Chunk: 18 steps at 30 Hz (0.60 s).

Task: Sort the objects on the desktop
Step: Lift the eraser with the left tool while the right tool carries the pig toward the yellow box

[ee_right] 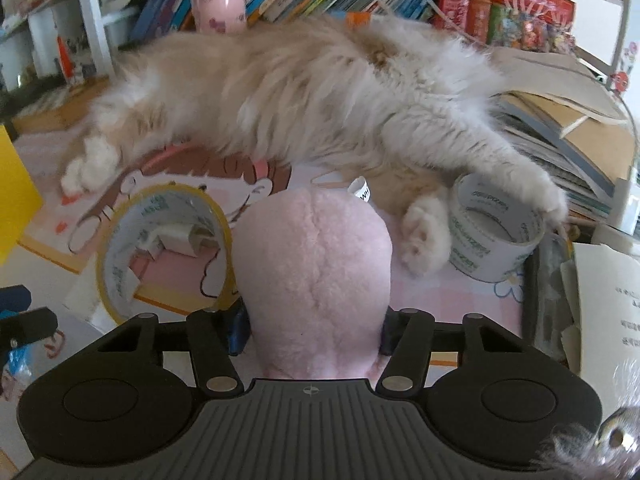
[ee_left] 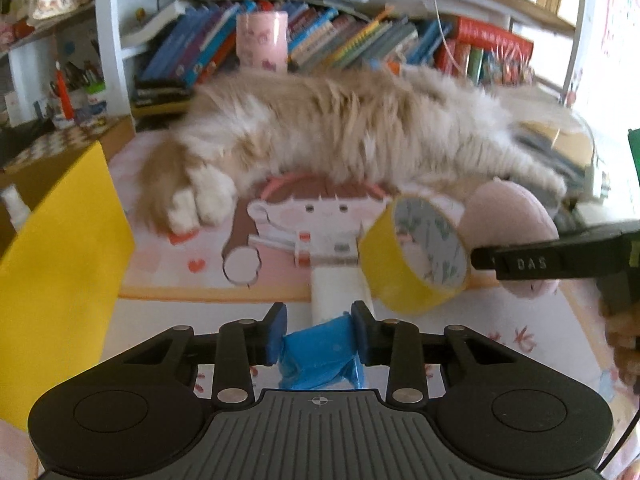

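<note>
From the left wrist, the left tool (ee_left: 319,332) is clamped on a crinkled blue plastic wrapper (ee_left: 320,360), its blue pads pressing both sides, with a white cylinder (ee_left: 338,292) extending forward from the wrapper. Just ahead and to the right, a yellow tape roll (ee_left: 412,256) stands tilted on edge, its printed white core facing the camera, low over the pink cartoon mat (ee_left: 280,224) on the surface. A soft pink plush (ee_left: 512,220) sits behind the roll, and the right tool's black body (ee_left: 560,256) reaches in level from the right edge. A fluffy cream cat (ee_left: 340,124) lies stretched across the mat, leaving only a narrow strip of free mat in front; a yellow sheet (ee_left: 60,248) walls off the left. From the right wrist, the right tool (ee_right: 314,328) grips the rounded, fuzzy pink plush (ee_right: 316,264), which fills the gap between the fingers. The yellow tape roll (ee_right: 160,252) stands just left of it, touching or nearly so. A white tape roll (ee_right: 492,228) lies flat at the right under the cat's (ee_right: 320,92) front paw, beside stacked papers (ee_right: 560,148).
</note>
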Each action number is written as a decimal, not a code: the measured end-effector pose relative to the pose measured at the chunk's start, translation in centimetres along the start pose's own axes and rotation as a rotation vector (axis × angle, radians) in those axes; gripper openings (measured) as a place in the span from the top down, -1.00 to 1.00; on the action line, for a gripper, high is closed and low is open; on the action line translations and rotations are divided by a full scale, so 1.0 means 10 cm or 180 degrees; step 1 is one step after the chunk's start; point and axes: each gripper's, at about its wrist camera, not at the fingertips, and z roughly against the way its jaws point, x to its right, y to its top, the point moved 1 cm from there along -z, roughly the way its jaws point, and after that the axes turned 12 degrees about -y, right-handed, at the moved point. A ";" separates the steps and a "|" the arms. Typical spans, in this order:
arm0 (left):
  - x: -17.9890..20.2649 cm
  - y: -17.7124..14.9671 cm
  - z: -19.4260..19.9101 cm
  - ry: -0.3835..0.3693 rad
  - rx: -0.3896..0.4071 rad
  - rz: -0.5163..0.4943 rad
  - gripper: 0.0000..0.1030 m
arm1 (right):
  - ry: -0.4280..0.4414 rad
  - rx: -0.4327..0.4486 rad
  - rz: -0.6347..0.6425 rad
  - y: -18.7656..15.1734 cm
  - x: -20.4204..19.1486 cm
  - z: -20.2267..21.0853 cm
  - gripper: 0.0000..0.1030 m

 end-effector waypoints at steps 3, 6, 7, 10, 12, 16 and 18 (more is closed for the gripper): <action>0.01 0.07 0.10 -0.0039 0.0098 0.0007 0.36 | 0.0012 0.0078 -0.0128 0.03 0.07 0.13 -0.04; 0.04 0.12 0.21 -0.0078 0.0184 -0.0010 0.37 | 0.0044 0.0178 -0.0248 0.07 0.14 0.28 -0.04; 0.05 0.13 0.24 -0.0097 0.0216 -0.0007 0.37 | 0.0049 0.0213 -0.0274 0.08 0.16 0.33 -0.04; 0.08 0.16 0.36 -0.0150 0.0308 0.0001 0.37 | 0.0090 0.0316 -0.0351 0.10 0.18 0.49 -0.04; 0.09 0.16 0.42 -0.0186 0.0341 -0.0002 0.37 | 0.0132 0.0374 -0.0370 0.11 0.17 0.59 -0.04; 0.10 0.11 0.51 -0.0212 0.0374 -0.0029 0.38 | 0.0167 0.0430 -0.0306 0.07 0.08 0.71 -0.04; 0.09 0.08 0.55 -0.0229 0.0375 -0.0015 0.38 | 0.0155 0.0446 -0.0258 0.03 0.02 0.76 -0.04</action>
